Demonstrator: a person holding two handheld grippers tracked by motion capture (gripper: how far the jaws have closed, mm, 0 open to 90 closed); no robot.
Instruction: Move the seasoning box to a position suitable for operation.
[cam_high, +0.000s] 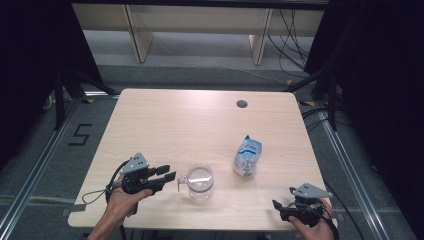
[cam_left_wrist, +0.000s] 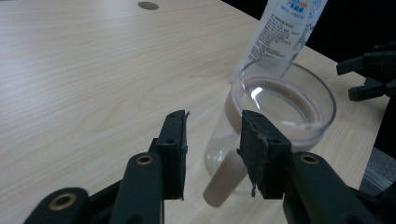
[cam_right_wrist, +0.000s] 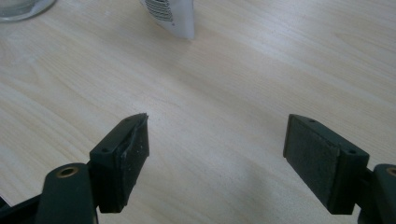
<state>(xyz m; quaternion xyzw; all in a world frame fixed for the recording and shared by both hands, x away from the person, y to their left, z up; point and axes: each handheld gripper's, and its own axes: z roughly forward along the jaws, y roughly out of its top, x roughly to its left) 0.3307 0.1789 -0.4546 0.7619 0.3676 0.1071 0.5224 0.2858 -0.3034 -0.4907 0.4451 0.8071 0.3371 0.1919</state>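
Note:
A clear glass cup (cam_high: 200, 182) with a side handle (cam_high: 183, 181) stands near the table's front edge. In the high view my left gripper (cam_high: 170, 173) lies just left of that handle, pointing at it. In the left gripper view the jaws (cam_left_wrist: 214, 122) stand apart, with the handle (cam_left_wrist: 224, 182) in line with the gap and no pad pressing on it. A white and blue bag (cam_high: 247, 156) stands upright to the right of the cup, rising behind it (cam_left_wrist: 285, 32). My right gripper (cam_high: 276, 206) rests at the front right corner, wide open (cam_right_wrist: 217, 130) over bare wood.
The light wooden table (cam_high: 165, 120) has a round cable hole (cam_high: 242, 104) at the back right. Dark floor, rails and cables surround it. In the right gripper view the bag's bottom corner (cam_right_wrist: 170, 14) and the cup's base (cam_right_wrist: 18, 7) lie far ahead.

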